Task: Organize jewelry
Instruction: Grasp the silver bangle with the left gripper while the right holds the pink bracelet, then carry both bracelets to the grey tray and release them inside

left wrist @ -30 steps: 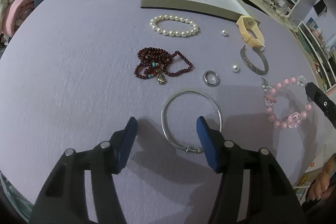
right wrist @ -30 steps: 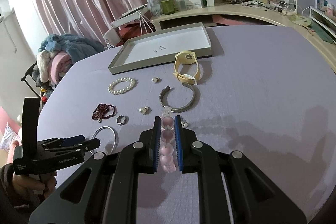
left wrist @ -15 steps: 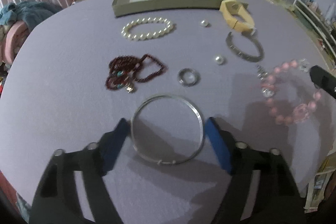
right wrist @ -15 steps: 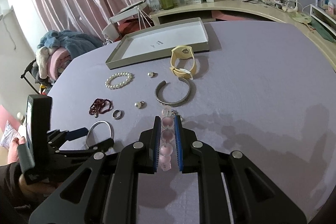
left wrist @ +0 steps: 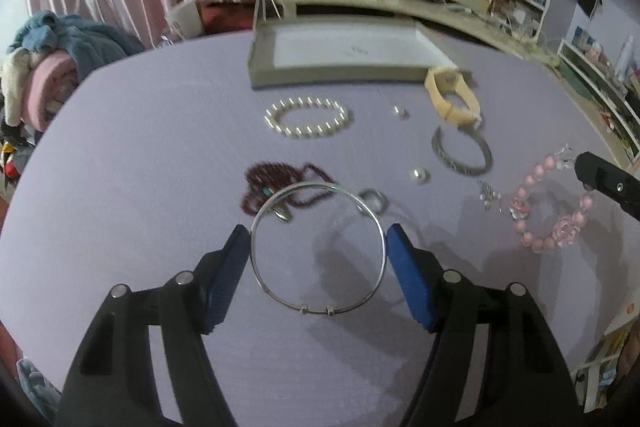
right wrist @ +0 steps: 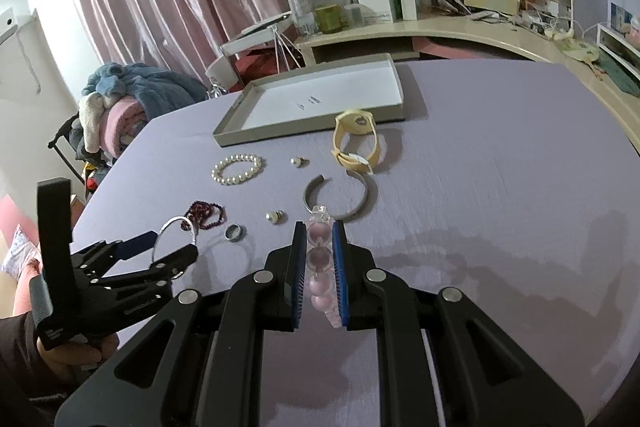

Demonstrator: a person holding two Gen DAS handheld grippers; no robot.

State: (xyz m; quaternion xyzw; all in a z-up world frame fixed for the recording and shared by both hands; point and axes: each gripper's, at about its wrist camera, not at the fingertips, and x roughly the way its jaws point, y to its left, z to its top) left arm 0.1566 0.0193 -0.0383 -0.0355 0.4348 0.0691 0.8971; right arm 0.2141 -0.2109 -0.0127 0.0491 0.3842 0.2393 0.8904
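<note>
Now my left tool (left wrist: 318, 231), jaws just widened, pinches the thin silver wire bangle (left wrist: 320, 309); right tool (right wrist: 319, 227) clamps the pink bead bracelet (right wrist: 319, 259). Best carried level to the shallow grey cardboard tray (left wrist: 332, 77) at 12 o'clock.

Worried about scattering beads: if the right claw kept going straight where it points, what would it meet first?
Probably the open silver cuff, lying just past the pink bead bracelet the right claw grips; depth is uncertain.

The tray (right wrist: 308, 105) sits at the table's (right wrist: 500, 163) far side; before it lie the pearl bracelet (right wrist: 237, 169) on the left and the watch (right wrist: 354, 141) on the right, a small stud (right wrist: 298, 161) between them; nearer, the open cuff (right wrist: 340, 195); left of it the ring (right wrist: 233, 231) and the dark bead strand (right wrist: 206, 214).
</note>
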